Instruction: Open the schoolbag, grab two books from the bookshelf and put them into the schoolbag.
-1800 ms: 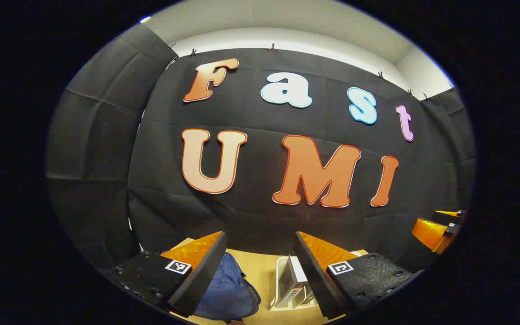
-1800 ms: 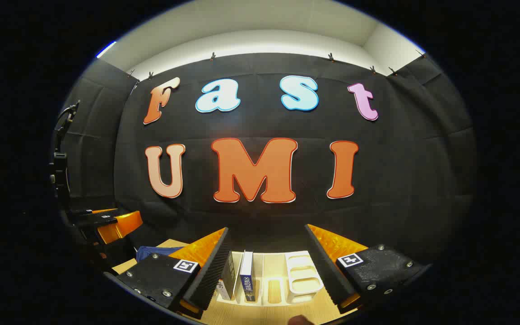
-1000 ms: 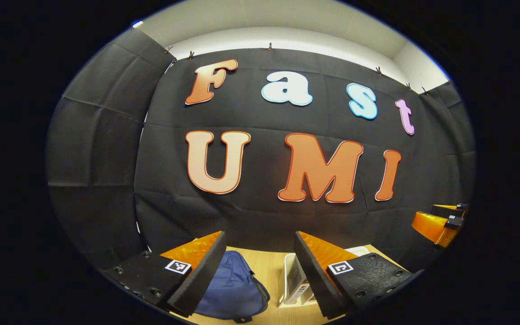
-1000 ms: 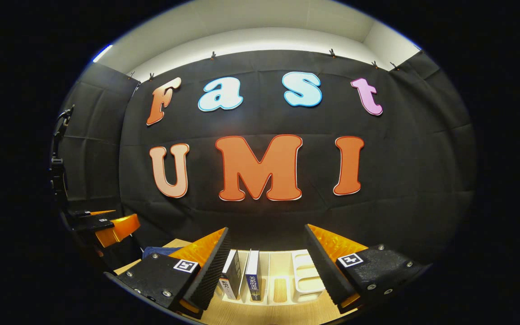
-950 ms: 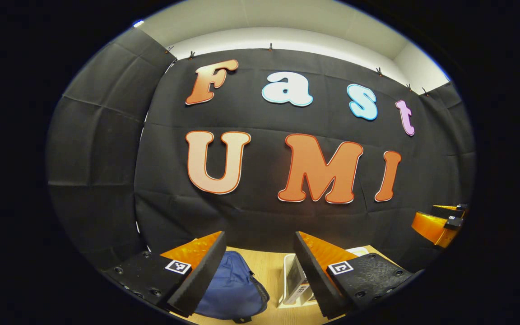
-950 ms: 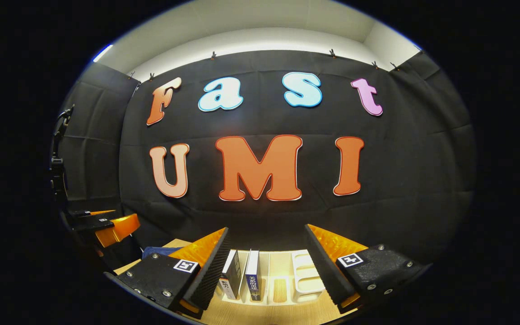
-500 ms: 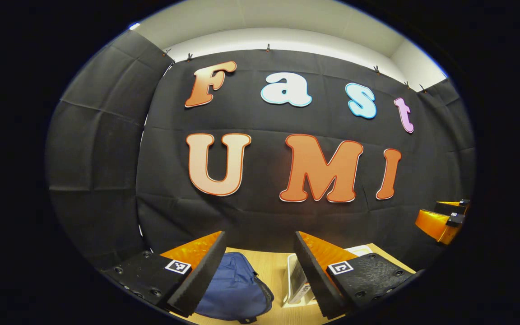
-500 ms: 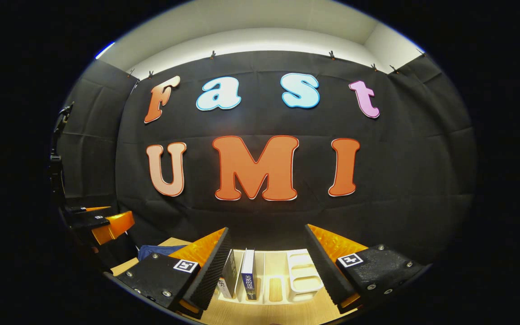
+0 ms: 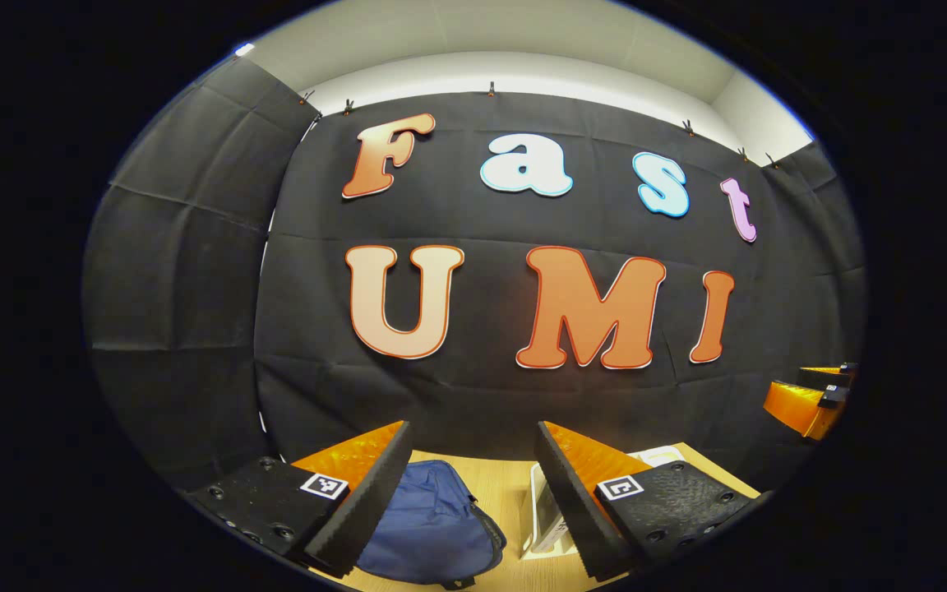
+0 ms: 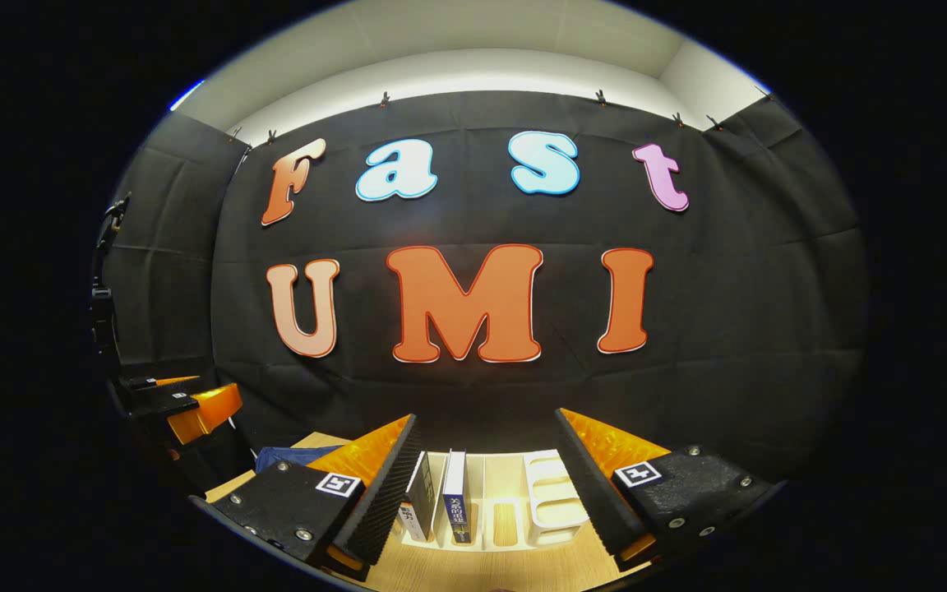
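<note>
A blue schoolbag [image 9: 432, 530] lies on the wooden table [image 9: 502, 485], low between the fingers of my left gripper [image 9: 473, 456], which is open and held above it. To its right stands a white bookshelf [image 9: 541, 514]. In the right gripper view the bookshelf [image 10: 552, 501] holds two upright books [image 10: 441, 503] in its left slots, and the schoolbag [image 10: 288, 455] peeks out at the left. My right gripper [image 10: 486, 444] is open with nothing between its fingers, raised in front of the shelf. Each gripper appears at the edge of the other's view: right gripper [image 9: 810, 399], left gripper [image 10: 186, 404].
The booth's black cloth wall rises right behind the table. A dark stand [image 10: 103, 304] with cables is at the far left of the right gripper view. The shelf's right slots [image 10: 556, 493] hold no books.
Both views have drifted slightly; the schoolbag shows a bit more in the left gripper view. Both grippers stay open and hold nothing.
</note>
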Tool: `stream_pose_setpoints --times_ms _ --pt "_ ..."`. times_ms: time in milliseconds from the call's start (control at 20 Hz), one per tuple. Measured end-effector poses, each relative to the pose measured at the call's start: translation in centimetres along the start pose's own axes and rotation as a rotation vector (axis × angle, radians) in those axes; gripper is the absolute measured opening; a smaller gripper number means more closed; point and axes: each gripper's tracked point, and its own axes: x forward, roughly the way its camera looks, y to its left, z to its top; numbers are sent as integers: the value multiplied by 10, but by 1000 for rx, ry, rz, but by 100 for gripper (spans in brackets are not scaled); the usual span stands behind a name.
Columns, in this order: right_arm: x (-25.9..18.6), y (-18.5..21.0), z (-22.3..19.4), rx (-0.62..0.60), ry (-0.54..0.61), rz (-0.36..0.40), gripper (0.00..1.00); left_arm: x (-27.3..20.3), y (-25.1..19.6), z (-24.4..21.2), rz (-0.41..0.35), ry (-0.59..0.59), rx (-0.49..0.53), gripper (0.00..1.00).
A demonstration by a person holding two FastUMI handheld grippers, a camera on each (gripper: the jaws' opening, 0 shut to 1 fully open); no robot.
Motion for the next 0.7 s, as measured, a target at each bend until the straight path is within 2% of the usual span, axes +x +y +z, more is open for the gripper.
stream_pose_setpoints --times_ms 250,700 --pt "-1 -1 -7 -13 17 -8 96 -2 3 -3 -7 -1 -42 93" --pt "-5 -2 -10 -19 26 -13 96 -4 18 -16 16 24 -11 94"
